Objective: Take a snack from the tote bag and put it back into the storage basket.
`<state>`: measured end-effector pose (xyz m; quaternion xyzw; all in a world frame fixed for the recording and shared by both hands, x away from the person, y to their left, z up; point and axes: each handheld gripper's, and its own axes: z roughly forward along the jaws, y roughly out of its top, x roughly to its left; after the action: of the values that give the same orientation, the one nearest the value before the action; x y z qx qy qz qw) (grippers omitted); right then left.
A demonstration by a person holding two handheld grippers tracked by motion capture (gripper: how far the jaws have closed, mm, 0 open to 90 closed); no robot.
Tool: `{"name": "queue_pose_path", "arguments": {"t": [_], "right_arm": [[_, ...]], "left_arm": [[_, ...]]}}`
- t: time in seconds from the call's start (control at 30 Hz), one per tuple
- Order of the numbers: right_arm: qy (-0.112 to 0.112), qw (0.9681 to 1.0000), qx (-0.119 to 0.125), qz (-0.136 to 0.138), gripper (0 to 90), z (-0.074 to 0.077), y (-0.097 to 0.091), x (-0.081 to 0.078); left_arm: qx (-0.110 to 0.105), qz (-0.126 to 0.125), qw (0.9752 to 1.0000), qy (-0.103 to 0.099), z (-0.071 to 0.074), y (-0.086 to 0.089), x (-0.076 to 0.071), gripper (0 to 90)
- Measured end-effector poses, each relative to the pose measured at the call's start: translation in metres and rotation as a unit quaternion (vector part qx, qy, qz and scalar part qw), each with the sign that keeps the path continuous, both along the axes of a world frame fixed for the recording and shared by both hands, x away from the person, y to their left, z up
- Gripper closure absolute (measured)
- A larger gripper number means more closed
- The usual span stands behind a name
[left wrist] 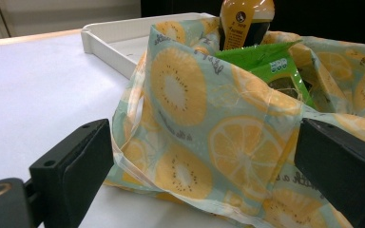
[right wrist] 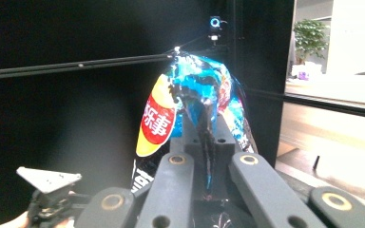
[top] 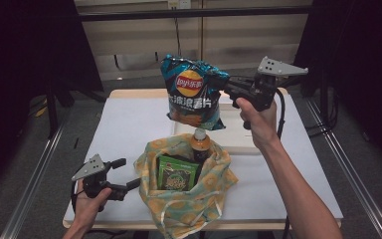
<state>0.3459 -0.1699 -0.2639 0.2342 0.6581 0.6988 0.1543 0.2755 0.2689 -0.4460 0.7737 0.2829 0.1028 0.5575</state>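
- Right gripper point(top: 227, 85) pinches chips point(top: 193, 92) above bag point(top: 186, 201)
- Left gripper point(top: 124, 174) spread, beside bag
- Bottle point(top: 200, 144), green pack point(top: 177, 174) already packed; chips left

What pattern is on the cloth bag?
Orange and yellow citrus slices on pale green cloth bag; the left gripper view shows it best.

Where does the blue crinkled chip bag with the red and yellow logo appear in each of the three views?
High view: the blue chip bag hangs top centre, above the fruit-print cloth bag, pinched by the right gripper.
Left gripper view: not in it.
Right gripper view: centre, clamped between the jaws.
Shared landmark: the left gripper, lower left in both.
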Motion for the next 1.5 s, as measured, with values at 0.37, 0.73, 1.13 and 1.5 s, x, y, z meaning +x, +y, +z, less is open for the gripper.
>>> {"name": "queue_pose_path", "arguments": {"t": [0.37, 0.73, 1.13, 1.5], "right_arm": [[0.026, 0.9993, -0.012, -0.024, 89.4, -0.023, -0.005, 0.034], [0.062, 0.9972, -0.027, -0.033, 89.3, -0.058, -0.006, 0.07], [0.083, 0.9935, -0.057, -0.052, 89.3, -0.092, -0.001, 0.104], [0.105, 0.9893, -0.062, -0.08, 89.1, -0.118, -0.001, 0.134]], "left_arm": [[0.003, 0.002, 1.0, 0.006, -0.002, 0.001, 0.003, 5.8], [-0.002, 0.004, 1.0, 0.007, -0.002, 0.003, 0.006, 5.8], [0.002, 0.006, 0.9999, 0.008, -0.003, 0.003, 0.01, 6.1], [0.0, 0.003, 1.0, 0.004, -0.004, 0.005, 0.008, 6.2]]}}
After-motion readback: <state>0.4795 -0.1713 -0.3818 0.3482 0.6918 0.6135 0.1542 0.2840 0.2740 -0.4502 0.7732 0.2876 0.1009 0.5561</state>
